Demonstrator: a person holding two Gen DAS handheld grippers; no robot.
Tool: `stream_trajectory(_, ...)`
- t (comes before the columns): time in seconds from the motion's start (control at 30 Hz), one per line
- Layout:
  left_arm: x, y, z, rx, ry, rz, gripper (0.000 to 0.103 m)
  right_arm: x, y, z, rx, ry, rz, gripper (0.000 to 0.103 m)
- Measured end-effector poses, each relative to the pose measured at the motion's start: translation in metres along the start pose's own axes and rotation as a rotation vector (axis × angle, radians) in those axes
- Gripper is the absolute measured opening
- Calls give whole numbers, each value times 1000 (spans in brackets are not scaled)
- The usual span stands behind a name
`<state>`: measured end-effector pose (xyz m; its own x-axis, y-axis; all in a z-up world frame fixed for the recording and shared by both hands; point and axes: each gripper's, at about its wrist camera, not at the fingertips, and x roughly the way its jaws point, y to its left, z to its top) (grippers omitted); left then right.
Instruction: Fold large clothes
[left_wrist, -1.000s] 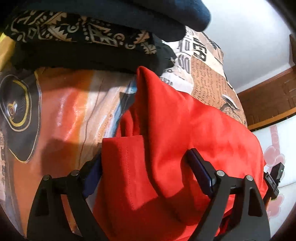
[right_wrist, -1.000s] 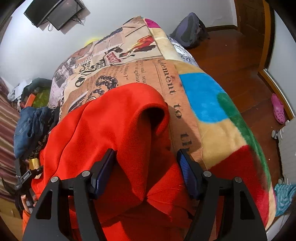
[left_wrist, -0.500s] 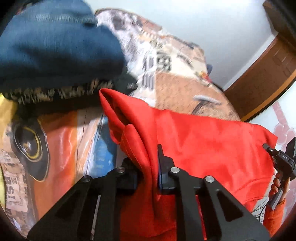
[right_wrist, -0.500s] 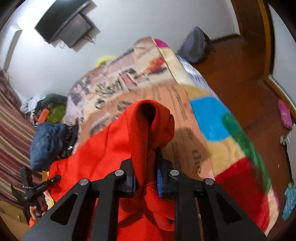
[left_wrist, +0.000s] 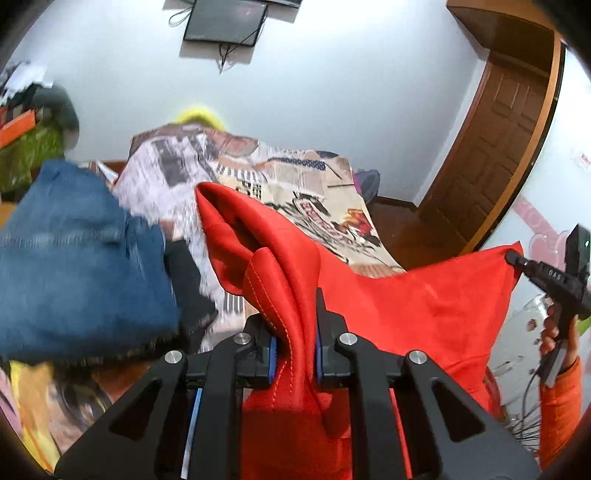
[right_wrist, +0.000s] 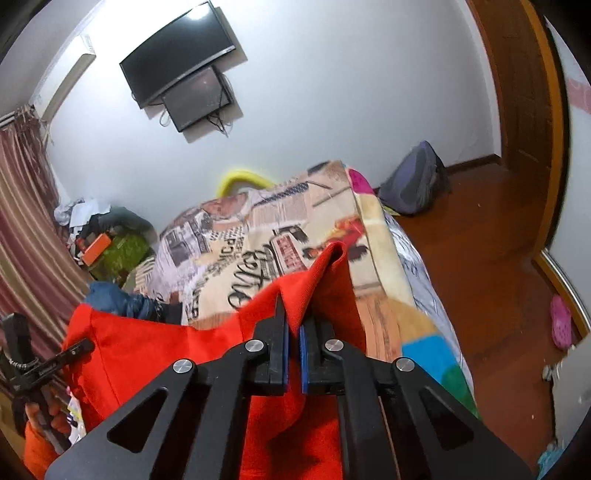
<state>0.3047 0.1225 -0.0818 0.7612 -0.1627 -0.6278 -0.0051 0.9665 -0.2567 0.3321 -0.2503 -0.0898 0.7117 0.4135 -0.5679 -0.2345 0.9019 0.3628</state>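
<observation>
Left wrist view: the left gripper is clamped on a bunched, stitched fold of the red garment, which rises between its blue pads and spreads away to the right of the claw. There the right gripper pinches the far corner, held by a hand. Folded jeans sit to the claw's left, above the patterned blanket

Right wrist view: the right gripper is closed tight on a thin edge of the red garment, with cloth peaking just beyond its tips and stretching left toward the left gripper
</observation>
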Motion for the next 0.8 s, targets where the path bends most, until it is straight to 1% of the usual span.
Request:
stream_trajectory(0.07,18,1,7,7,13,17,14,14,-3,-1,-5,32,-6,4)
stream_trajectory(0.13,40,8,8,-3,54,36,14,29,-9,-7,-6,82,-22,4)
stream_trajectory(0.23,69,26,-2,-22,121,70,14,46,-23,-26,10,163,-53,5)
stream_trajectory(0.33,88,43,-16,-39,177,86,14,54,-39,-41,21,236,-85,5)
stream_trajectory(0.37,93,46,-21,-39,193,93,14,58,-47,-49,31,265,-98,9)
stream_trajectory(0.4,101,51,-26,-37,216,104,14,60,-55,-52,45,286,-107,16)
stream_trajectory(0.43,103,53,-32,-34,227,109,14,62,-62,-54,62,302,-115,20)
stream_trajectory(0.47,109,56,-37,-32,243,118,14,64,-70,-59,87,322,-124,32)
stream_trajectory(0.5,113,58,-43,-32,255,123,15,66,-77,-62,111,335,-125,40)
stream_trajectory(0.57,116,60,-51,-32,269,130,15,70,-87,-68,167,357,-100,44)
stream_trajectory(0.63,120,63,-57,-36,277,138,16,76,-96,-72,240,380,-41,46)
stream_trajectory(0.7,122,63,-61,-38,279,141,17,82,-101,-75,301,397,10,51)
stream_trajectory(0.8,124,63,-65,-34,285,150,17,94,-98,-80,312,422,31,52)
